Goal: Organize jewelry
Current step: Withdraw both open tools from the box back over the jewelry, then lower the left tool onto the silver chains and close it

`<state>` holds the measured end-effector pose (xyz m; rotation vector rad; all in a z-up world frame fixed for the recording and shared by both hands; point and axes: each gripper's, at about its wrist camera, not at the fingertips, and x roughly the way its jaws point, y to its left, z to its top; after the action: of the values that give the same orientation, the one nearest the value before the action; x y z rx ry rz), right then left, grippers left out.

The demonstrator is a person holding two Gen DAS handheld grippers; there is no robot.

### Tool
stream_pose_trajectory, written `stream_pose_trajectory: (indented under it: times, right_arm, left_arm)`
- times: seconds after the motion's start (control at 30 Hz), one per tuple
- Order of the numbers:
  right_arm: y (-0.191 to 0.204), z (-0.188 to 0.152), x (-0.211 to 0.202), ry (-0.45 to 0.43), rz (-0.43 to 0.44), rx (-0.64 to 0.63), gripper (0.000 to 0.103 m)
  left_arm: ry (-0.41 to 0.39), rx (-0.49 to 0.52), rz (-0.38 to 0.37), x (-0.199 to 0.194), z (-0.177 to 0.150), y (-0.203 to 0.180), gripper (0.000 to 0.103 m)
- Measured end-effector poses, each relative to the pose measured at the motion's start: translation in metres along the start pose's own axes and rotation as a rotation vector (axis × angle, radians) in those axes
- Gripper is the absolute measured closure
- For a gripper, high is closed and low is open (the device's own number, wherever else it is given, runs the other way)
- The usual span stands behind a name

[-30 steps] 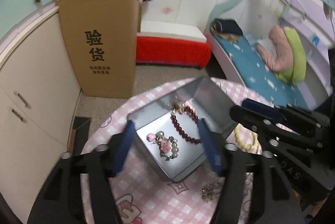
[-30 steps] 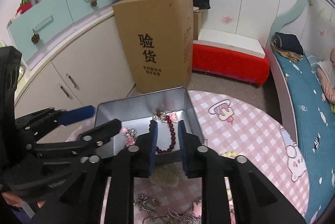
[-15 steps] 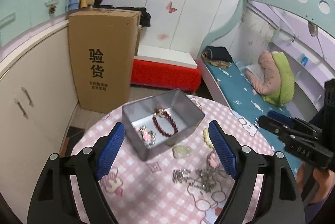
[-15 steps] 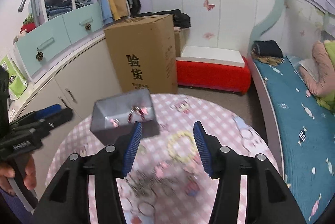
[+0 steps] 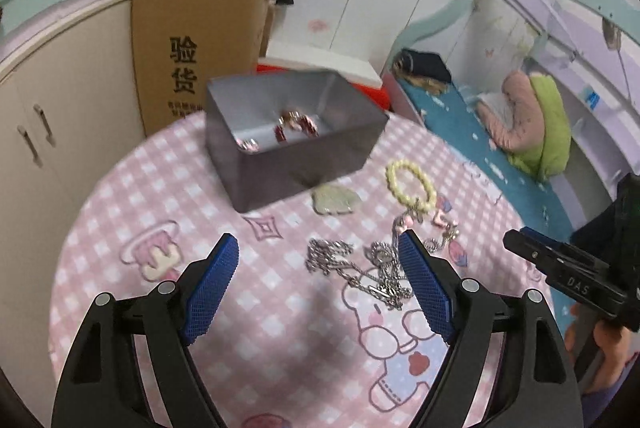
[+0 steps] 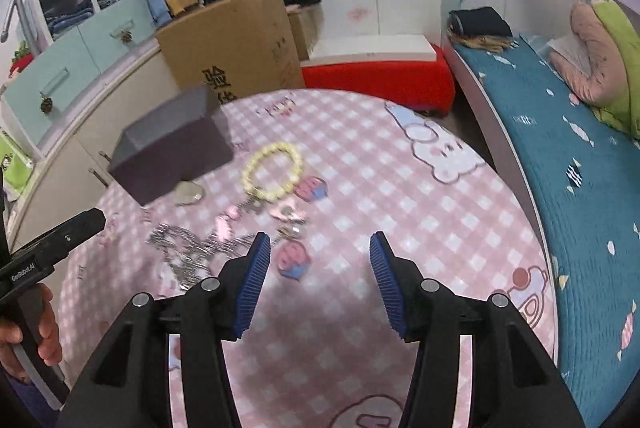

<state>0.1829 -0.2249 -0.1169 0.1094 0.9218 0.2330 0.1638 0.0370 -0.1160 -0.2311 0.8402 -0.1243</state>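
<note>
A grey metal tin (image 5: 296,143) stands open at the far side of the round pink checked table (image 5: 160,211). It holds a dark red bead bracelet (image 5: 296,125) and a pink charm piece (image 5: 248,144). On the cloth lie a yellow bead bracelet (image 5: 410,183), a pale green pendant (image 5: 334,200), silver chains (image 5: 360,268) and pink charms (image 5: 444,224). My left gripper (image 5: 318,260) is open and empty, above the chains. My right gripper (image 6: 320,256) is open and empty, near the pink charms (image 6: 294,224); the tin (image 6: 172,147) is at its left.
A tall cardboard box (image 5: 192,47) stands on the floor behind the table beside beige cabinets (image 5: 36,131). A red and white bench (image 6: 376,71) lies beyond, and a bed with a blue sheet (image 6: 560,155) runs along the right.
Both grippers have pulled back from the tin and opened wide. The right gripper has swung right, over the loose jewelry; the left one has drawn back over the chains.
</note>
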Motion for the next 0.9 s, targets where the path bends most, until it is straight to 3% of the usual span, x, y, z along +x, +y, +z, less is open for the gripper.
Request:
stream_pose_trajectory:
  times: [0.3,0.67,0.9]
  right_arm:
    - [-0.011,-0.002,0.015,0.026,0.021,0.0,0.052]
    - [-0.009,-0.009,0.031,0.066,0.046,-0.043,0.052]
    - [-0.001,-0.009,0.031,0.073,0.061,-0.061,0.052]
  left_arm:
    - [0.041,0.042,0.045,0.044,0.01,-0.029,0.023]
    - [0.063,0.01,0.087,0.043,-0.002,0.003,0.023]
    - [0.047,0.031,0.101,0.051,-0.009,-0.003,0.024]
